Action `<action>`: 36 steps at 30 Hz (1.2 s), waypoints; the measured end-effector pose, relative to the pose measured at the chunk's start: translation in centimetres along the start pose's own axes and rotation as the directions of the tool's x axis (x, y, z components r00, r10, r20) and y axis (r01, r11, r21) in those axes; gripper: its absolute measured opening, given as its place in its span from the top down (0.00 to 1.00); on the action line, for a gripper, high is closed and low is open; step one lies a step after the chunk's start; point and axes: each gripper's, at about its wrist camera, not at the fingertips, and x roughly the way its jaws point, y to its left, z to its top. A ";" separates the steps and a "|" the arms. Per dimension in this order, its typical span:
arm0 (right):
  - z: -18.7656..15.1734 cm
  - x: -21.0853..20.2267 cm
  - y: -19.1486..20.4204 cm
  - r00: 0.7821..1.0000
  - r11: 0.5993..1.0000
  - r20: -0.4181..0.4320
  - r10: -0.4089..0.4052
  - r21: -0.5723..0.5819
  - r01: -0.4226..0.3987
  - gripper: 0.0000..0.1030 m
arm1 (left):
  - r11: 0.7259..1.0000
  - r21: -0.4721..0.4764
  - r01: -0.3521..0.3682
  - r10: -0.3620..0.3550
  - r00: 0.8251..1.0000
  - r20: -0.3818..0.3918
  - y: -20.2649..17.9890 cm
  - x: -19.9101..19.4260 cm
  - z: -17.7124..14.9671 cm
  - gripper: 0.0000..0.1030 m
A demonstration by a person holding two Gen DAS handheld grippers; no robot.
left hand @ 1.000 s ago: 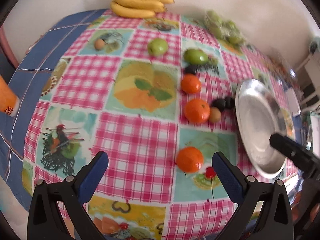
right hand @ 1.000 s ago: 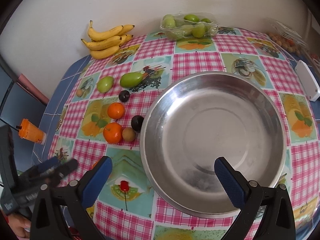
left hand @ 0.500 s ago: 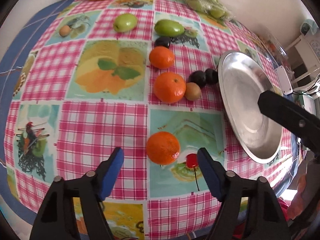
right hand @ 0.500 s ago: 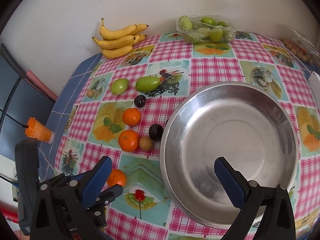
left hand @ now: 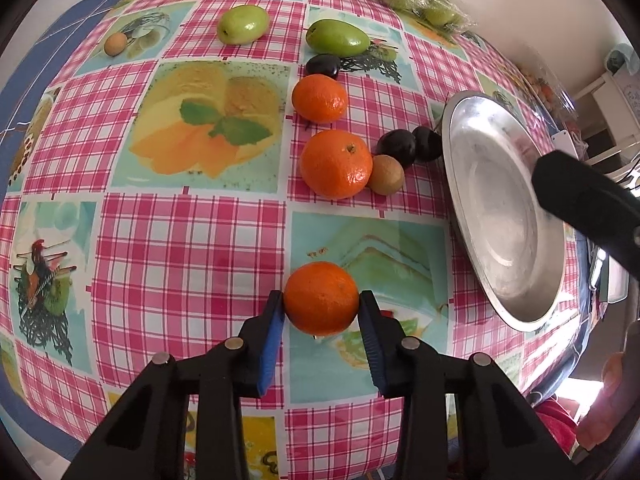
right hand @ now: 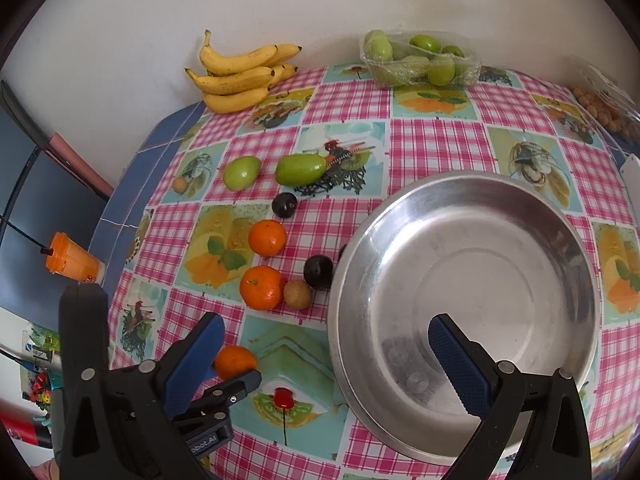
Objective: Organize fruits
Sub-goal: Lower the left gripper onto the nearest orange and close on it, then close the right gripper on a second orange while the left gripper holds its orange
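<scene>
Orange (left hand: 321, 298) sits on the bench (left hand: 188, 248) near you, left of the bowl (left hand: 500, 208). Your left claw (left hand: 322, 314) is closing, its pads at the fruit's sides, ready to lift it. Your right claw (right hand: 324, 344) hangs wide over the bowl's near rim, holding nothing.

A table (right hand: 436, 148) is covered by a pink checked cloth. On it are laid a metal bowl (right hand: 568, 240), bananas (right hand: 240, 76), a tray of green fruit (right hand: 420, 58), oranges (left hand: 336, 164), dark plums (right hand: 318, 272) and two green fruits (left hand: 338, 38).
</scene>
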 end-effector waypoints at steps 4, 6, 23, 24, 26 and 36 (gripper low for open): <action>0.0 0.0 0.2 1.000 1.000 0.001 0.001 -0.007 -0.001 0.00 | 0.997 -0.073 0.038 -0.039 0.999 -0.002 1.1 -0.5 0.5 0.63; 0.0 0.2 0.1 1.000 1.000 -0.006 0.003 -0.003 -0.003 0.00 | 0.989 -0.141 0.044 -0.043 0.999 0.009 2.1 -0.8 1.1 0.63; 2.6 1.6 0.5 0.998 0.997 -0.023 0.052 -0.048 -0.053 0.15 | 0.889 -0.456 -0.029 0.111 0.982 0.155 5.6 -5.3 5.4 0.63; 2.8 1.8 0.7 0.998 0.997 -0.025 0.053 -0.054 -0.055 0.17 | 0.887 -0.460 -0.034 0.118 0.981 0.155 5.5 -5.3 5.6 0.63; 3.1 2.2 0.7 0.997 0.996 -0.034 0.062 -0.058 -0.064 0.21 | 0.886 -0.461 -0.045 0.134 0.978 0.162 5.1 -5.1 6.2 0.63; 4.1 5.1 2.8 0.991 0.989 -0.100 0.093 -0.106 -0.104 0.45 | 0.887 -0.455 -0.079 0.189 0.961 0.202 6.0 -5.8 6.9 0.63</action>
